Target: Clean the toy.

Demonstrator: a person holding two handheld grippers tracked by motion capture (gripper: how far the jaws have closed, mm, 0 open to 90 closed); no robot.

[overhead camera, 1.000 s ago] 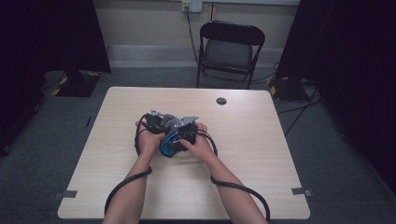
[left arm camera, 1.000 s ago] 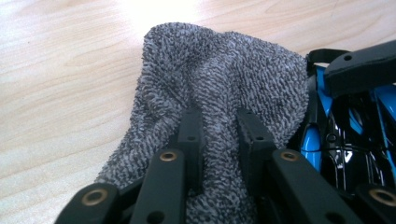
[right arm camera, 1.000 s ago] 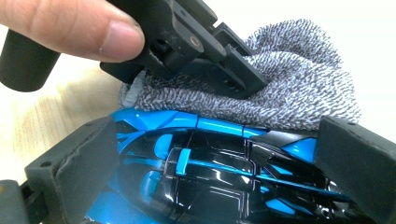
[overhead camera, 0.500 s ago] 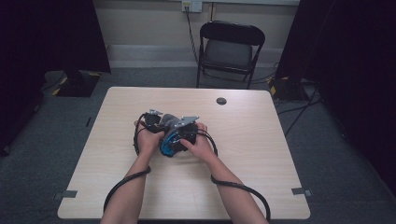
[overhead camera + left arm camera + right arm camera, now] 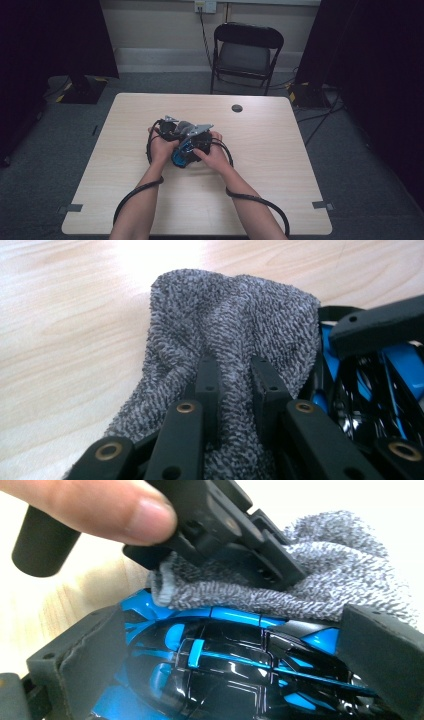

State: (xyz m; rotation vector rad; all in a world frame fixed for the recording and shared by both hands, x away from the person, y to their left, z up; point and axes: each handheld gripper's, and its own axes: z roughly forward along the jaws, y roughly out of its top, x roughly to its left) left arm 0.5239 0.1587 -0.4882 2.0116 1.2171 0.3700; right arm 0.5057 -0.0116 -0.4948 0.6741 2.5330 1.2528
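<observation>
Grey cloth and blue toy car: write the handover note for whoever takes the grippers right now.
Left gripper: shut on a fold of the grey cloth.
Right gripper: its jaws stand on either side of the blue and black toy car, pads against its sides, holding it.
Things: the car is at mid-table, with the cloth draped over its top edge. A small dark disc lies apart, towards the far edge.
Done: both things are gripped and the cloth is on the car.
Left: probably wiping the rest of the body; how much is already wiped cannot be told.
</observation>
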